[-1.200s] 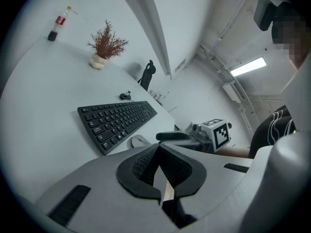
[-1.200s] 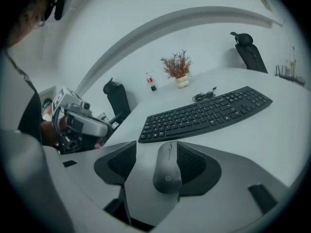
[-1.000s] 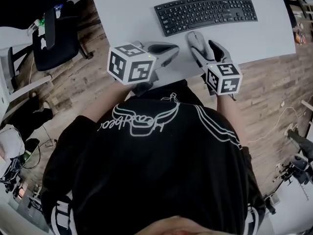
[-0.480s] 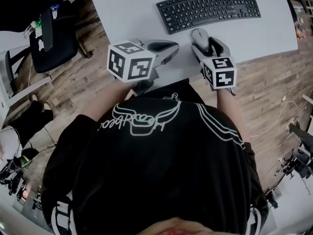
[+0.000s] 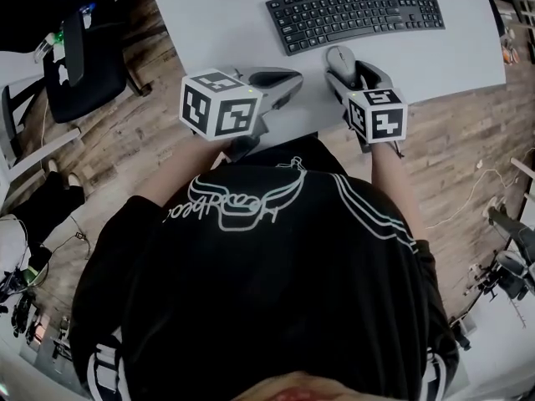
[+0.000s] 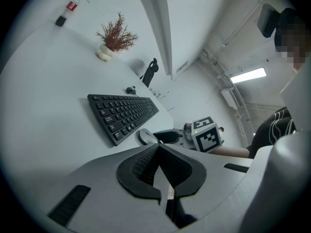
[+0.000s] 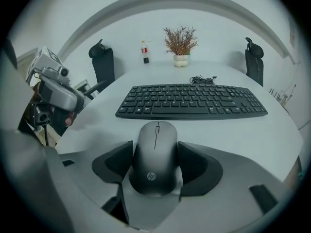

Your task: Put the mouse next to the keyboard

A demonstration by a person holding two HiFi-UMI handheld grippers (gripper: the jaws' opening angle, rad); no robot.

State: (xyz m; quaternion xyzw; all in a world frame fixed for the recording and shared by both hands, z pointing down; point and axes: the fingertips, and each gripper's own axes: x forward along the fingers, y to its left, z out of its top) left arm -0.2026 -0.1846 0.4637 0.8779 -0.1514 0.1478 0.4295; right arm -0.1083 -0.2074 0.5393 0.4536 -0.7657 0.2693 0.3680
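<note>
A grey mouse (image 7: pixel 155 157) sits between the pads of my right gripper (image 7: pixel 154 148), which is shut on it. In the head view the mouse (image 5: pixel 339 57) lies just in front of the near edge of the black keyboard (image 5: pixel 355 15), with the right gripper (image 5: pixel 351 65) behind it. The keyboard (image 7: pixel 192 101) lies across the white table (image 5: pixel 217 23). My left gripper (image 5: pixel 288 86) hovers left of the mouse near the table's front edge. Its jaws (image 6: pixel 158 166) are shut with nothing between them. From the left gripper view the mouse (image 6: pixel 147 136) shows beside the keyboard (image 6: pixel 121 114).
A potted dried plant (image 7: pixel 180 45), a small bottle (image 7: pixel 144 50) and a coiled cable (image 7: pixel 201 79) stand at the far side of the table. Black chairs (image 5: pixel 84 57) stand around it. The table's front edge runs just under both grippers.
The right gripper has edged slightly forward toward the keyboard with the mouse still in it. The left gripper has stayed almost still.
</note>
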